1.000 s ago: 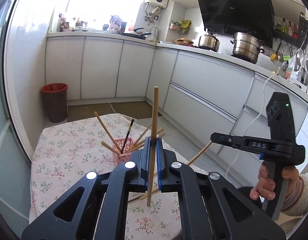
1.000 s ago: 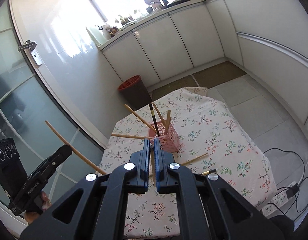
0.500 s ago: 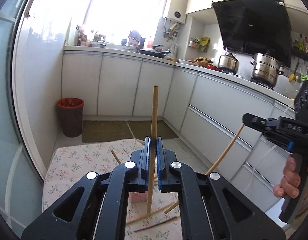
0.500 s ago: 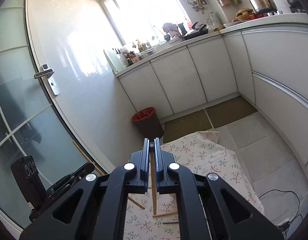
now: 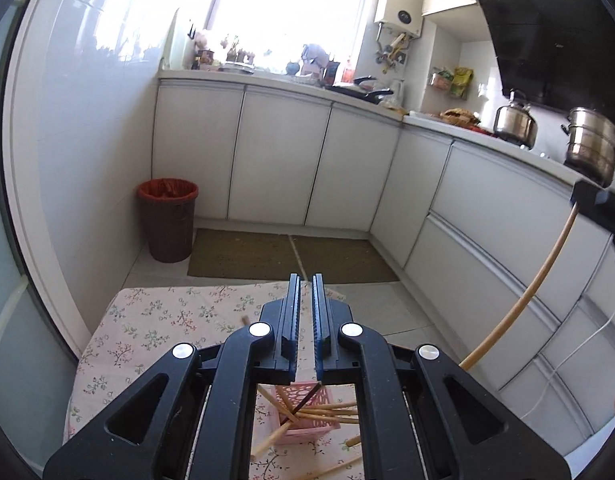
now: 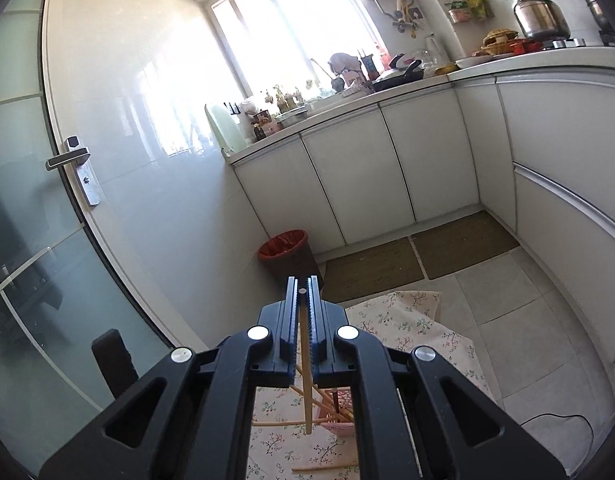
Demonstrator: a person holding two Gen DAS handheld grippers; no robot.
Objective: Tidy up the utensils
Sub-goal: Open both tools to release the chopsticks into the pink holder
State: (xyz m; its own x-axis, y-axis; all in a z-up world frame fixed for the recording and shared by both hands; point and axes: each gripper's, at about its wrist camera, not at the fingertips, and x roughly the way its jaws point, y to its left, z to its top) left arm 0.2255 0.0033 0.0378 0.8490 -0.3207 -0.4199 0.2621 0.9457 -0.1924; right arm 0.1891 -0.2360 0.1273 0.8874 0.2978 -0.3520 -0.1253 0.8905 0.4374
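Observation:
A pink lattice holder [image 5: 307, 416] full of wooden chopsticks stands on the floral table [image 5: 155, 328], right under my left gripper [image 5: 306, 280]. The left gripper's jaws stand slightly apart with nothing between them. My right gripper [image 6: 303, 280] is shut on a wooden chopstick [image 6: 306, 368] that hangs down toward the holder [image 6: 339, 412]. From the left wrist view this chopstick [image 5: 523, 300] slants down from the right gripper at the right edge. Loose chopsticks [image 5: 335, 468] lie on the cloth.
White kitchen cabinets [image 5: 275, 160] run along the back and right. A brown bin with a red liner [image 5: 167, 216] stands by the wall. Brown floor mats [image 5: 291, 256] lie beyond the table. A glass door [image 6: 47, 280] is at the left.
The chopstick that my left gripper held is gone from its jaws, which have parted a little. Both grippers have moved over the holder; the right one still holds its chopstick.

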